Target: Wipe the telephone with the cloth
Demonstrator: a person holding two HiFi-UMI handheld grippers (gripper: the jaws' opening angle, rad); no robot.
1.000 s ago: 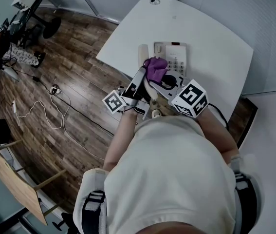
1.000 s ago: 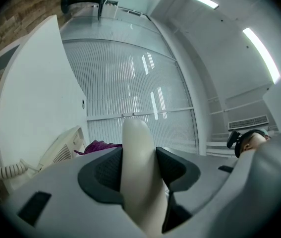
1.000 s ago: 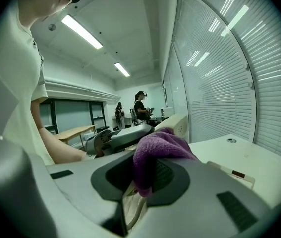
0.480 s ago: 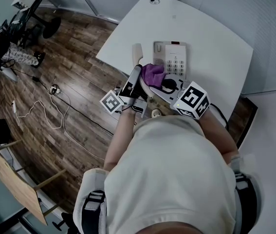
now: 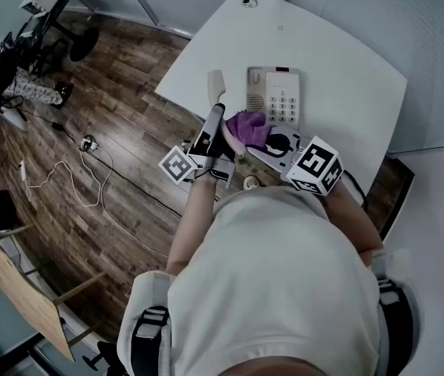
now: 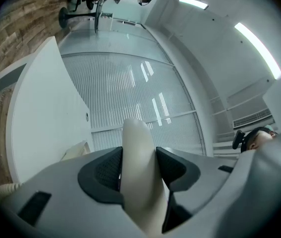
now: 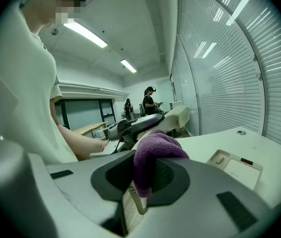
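Clamping shut, left gripper (image 6: 139,166) holds handset (image 6: 136,135), right gripper (image 7: 148,176) cloth (image 7: 156,148).

The head camera is looking steeply down onto the bench (image 5: 339,61). The camera on the left tongs (image 6: 138,165) is pointing along the handset (image 6: 138,138), close up, toward the slatted wall (image 6: 130,83). The camera on the right tongs (image 7: 147,175) is looking past the cloth (image 7: 155,150) across that bench at the left tongs.
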